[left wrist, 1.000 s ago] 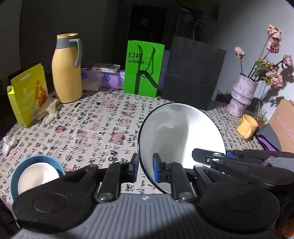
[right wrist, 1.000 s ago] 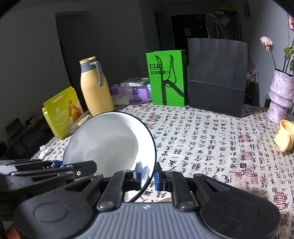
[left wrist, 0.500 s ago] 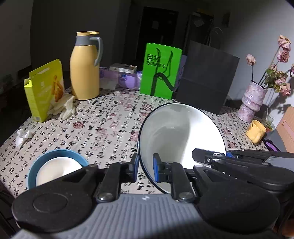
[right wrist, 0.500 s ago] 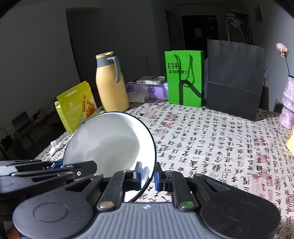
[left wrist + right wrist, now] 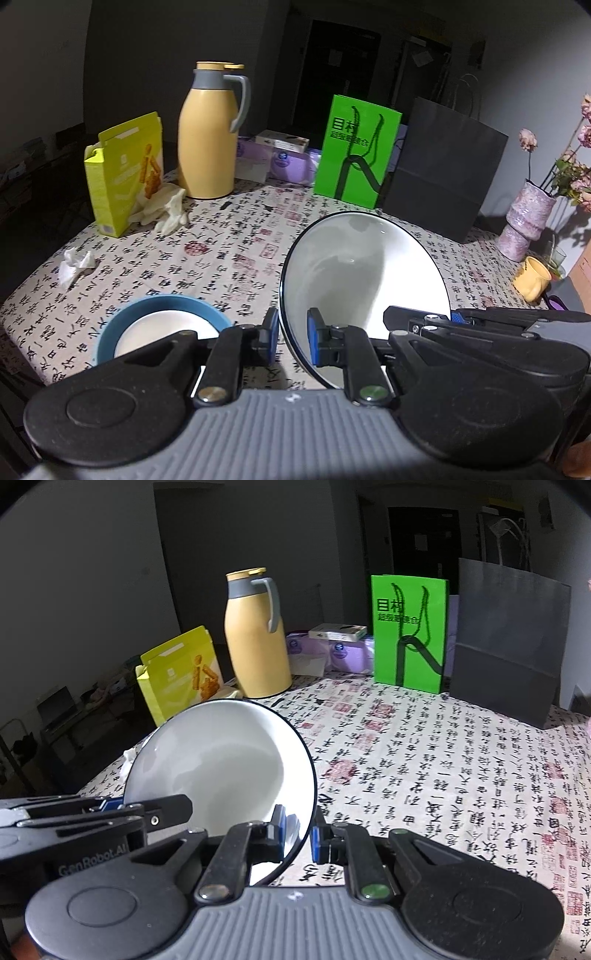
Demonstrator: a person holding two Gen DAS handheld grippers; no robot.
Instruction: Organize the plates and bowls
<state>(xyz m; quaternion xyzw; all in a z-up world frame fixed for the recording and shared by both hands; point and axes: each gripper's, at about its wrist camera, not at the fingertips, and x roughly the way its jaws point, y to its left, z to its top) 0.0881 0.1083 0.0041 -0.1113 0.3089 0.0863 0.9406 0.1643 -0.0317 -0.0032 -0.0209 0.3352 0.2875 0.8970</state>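
Both the left gripper [image 5: 291, 336] and right gripper [image 5: 298, 829] have jaws clamped on the white bowl's [image 5: 364, 273] thin rim, so uneven pulling could twist it loose onto the worktop [image 5: 236, 240].

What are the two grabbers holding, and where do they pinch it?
Both hold one white bowl with a thin dark rim: the left gripper and the right gripper each pinch its rim, on opposite sides.
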